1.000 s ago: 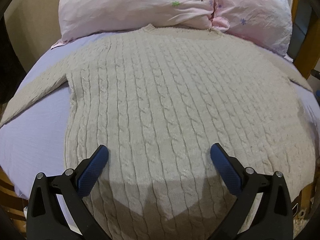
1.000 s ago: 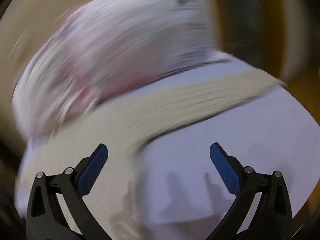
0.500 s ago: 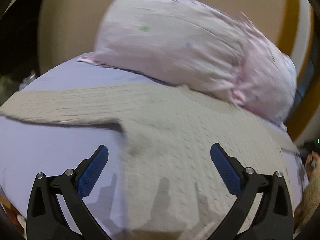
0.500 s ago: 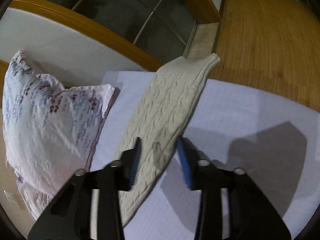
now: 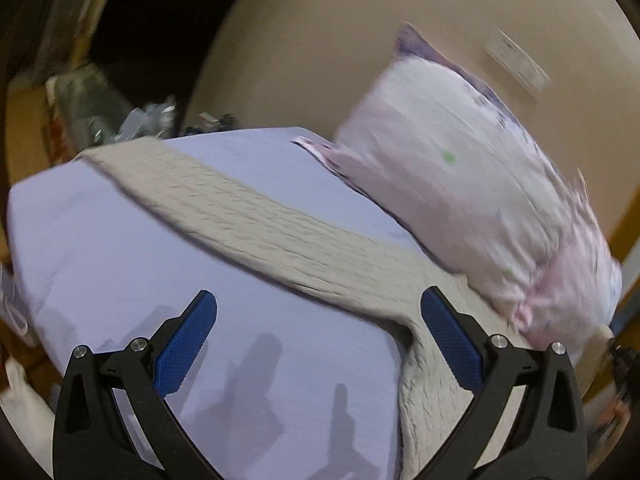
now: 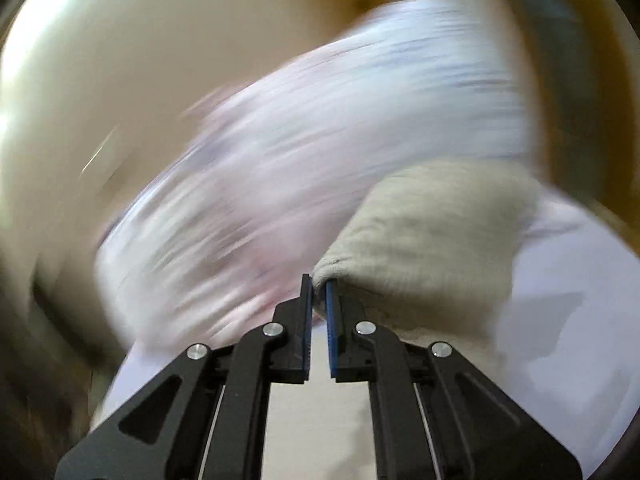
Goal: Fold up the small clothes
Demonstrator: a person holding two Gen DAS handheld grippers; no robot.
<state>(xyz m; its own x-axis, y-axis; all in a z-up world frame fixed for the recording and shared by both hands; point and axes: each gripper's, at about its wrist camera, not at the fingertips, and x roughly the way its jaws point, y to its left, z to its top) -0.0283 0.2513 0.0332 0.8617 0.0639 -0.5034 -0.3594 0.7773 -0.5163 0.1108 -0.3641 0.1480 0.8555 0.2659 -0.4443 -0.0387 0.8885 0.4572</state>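
Left wrist view: the left gripper [image 5: 319, 320] hangs over the bed, jaws spread wide, nothing between them. Its blue ribbed pads [image 5: 186, 344] sit well apart. Below lies the lavender bed sheet [image 5: 120, 264], smooth, with the gripper's shadow cast on it near the bottom of the frame.

The beige cable-knit sweater [image 5: 256, 220] is spread on that sheet. One long sleeve runs flat from the far left edge of the bed diagonally down to the right, where it joins the body of the garment under the right-hand pad. The body continues down the right side of the frame. The sleeve lies between the two pads but beyond them; no contact visible.

A pale pink pillow with small printed flowers [image 5: 460, 184] leans against the tan headboard [image 5: 340, 40], its lower edge touching or overlapping the sweater's upper edge. Dark clutter at far left, too blurred to name.

Right wrist view: heavy motion blur. The right gripper [image 6: 319, 292] has its jaws drawn almost together, pinching a bunched edge of the sweater [image 6: 432, 240] at the tips. The knit rises in a raised hump just right of the jaws, lifted off the sheet [image 6: 580, 320]. The pillow [image 6: 320, 152] streaks across behind it.
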